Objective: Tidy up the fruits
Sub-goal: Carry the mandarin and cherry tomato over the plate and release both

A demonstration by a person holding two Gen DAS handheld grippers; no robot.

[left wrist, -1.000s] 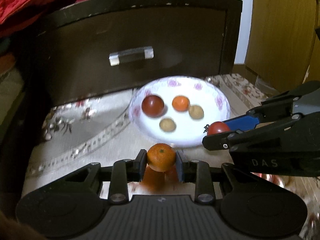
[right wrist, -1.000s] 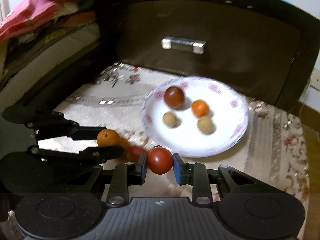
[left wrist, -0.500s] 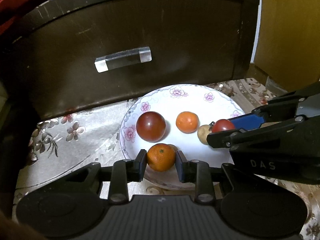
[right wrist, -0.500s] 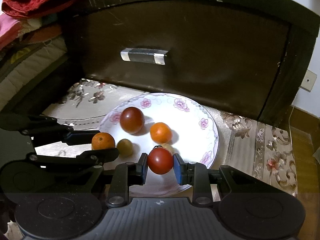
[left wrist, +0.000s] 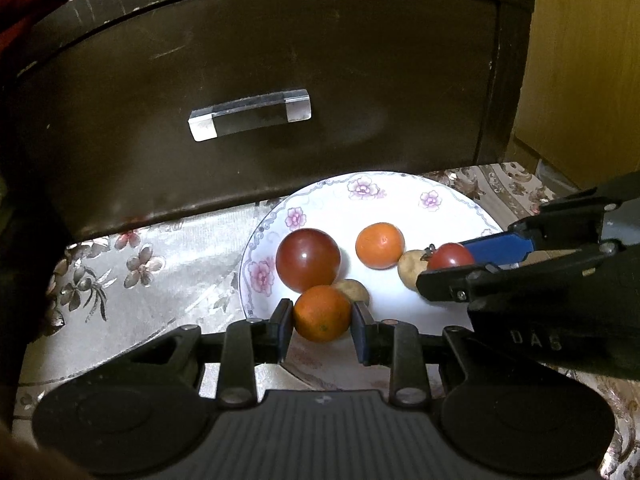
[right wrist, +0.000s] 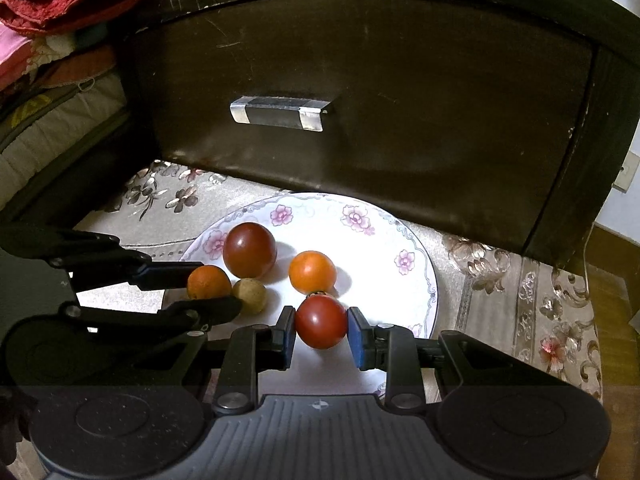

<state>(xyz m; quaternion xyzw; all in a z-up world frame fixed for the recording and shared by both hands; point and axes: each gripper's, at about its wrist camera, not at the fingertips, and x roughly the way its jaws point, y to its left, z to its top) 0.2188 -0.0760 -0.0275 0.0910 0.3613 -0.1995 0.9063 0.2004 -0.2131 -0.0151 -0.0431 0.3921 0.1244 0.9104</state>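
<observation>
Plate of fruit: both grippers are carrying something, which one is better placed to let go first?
Probably right. The right gripper holds its red tomato over bare white plate, clear in front. The left gripper holds its orange at the rim, crowded against the dark tomato.

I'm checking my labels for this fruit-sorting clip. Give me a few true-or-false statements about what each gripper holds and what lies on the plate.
1. The left gripper is shut on an orange. True.
2. The right gripper is open and holds nothing. False: it is shut on a small red tomato.
3. A large dark red tomato lies on the flowered plate. True.
4. The plate holds no orange fruit of its own. False: a loose orange lies on it.
5. The drawer front behind the plate has a clear handle. True.
</observation>
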